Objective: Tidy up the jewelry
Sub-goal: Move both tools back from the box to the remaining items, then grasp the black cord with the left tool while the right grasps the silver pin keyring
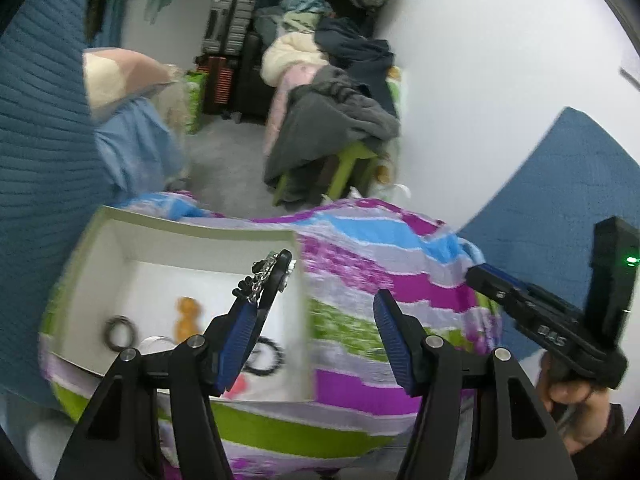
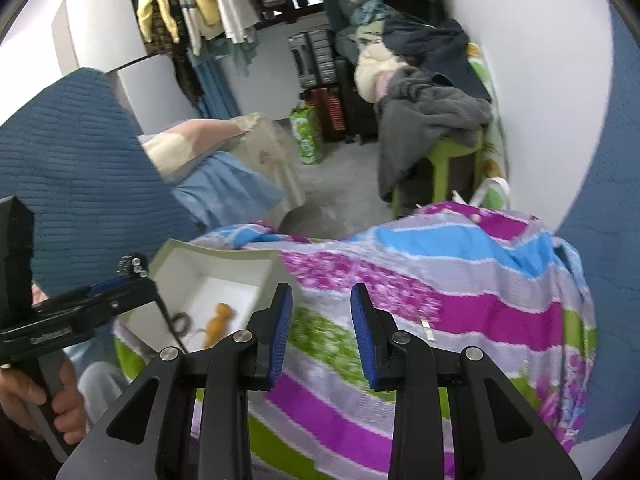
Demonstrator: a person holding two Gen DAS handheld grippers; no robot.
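Angling downward over the striped blanket [image 2: 460, 300], both grippers stand with jaws apart and nothing pressed between their pads. The left gripper [image 1: 332, 280] is spread wide above the open white box [image 1: 100, 280]; a silver chain [image 1: 262, 276] hangs snagged on the tip of its left finger. Inside the box lie an orange trinket [image 1: 187, 318] and dark rings [image 1: 120, 330]. The right gripper [image 2: 321, 294], opened more narrowly, hovers just right of the box. A hand [image 2: 44, 408] grasps the left gripper's handle.
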